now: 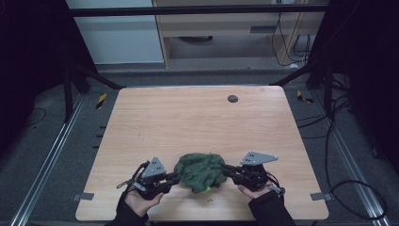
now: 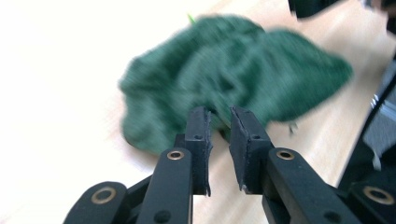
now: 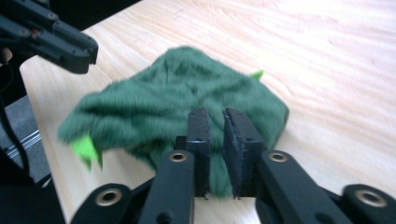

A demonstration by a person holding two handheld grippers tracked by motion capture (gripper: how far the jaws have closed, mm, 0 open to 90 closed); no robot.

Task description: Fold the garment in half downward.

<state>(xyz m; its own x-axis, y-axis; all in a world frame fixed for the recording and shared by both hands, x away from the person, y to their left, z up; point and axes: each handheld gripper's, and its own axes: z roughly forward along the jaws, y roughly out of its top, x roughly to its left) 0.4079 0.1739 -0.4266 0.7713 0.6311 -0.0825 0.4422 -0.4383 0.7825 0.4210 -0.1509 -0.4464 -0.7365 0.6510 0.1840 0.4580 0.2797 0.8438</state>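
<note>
A crumpled dark green cloth (image 1: 202, 170) (image 2: 224, 84) (image 3: 177, 102) lies on the wooden table (image 1: 188, 117) near its front edge. A bright green tag (image 3: 85, 149) sticks out of its edge. My left gripper (image 1: 175, 179) (image 2: 219, 121) points at the cloth's left side, its jaws a narrow gap apart with nothing pinched between them. My right gripper (image 1: 225, 169) (image 3: 215, 121) meets the cloth's right side, its jaws also slightly apart, with the tips over the cloth's edge. A hand holds each gripper from the table's front.
A small dark round spot (image 1: 232, 98) marks the far part of the tabletop. Metal rails and cables run along the floor on both sides. A wooden shelf unit (image 1: 226, 28) stands beyond the table.
</note>
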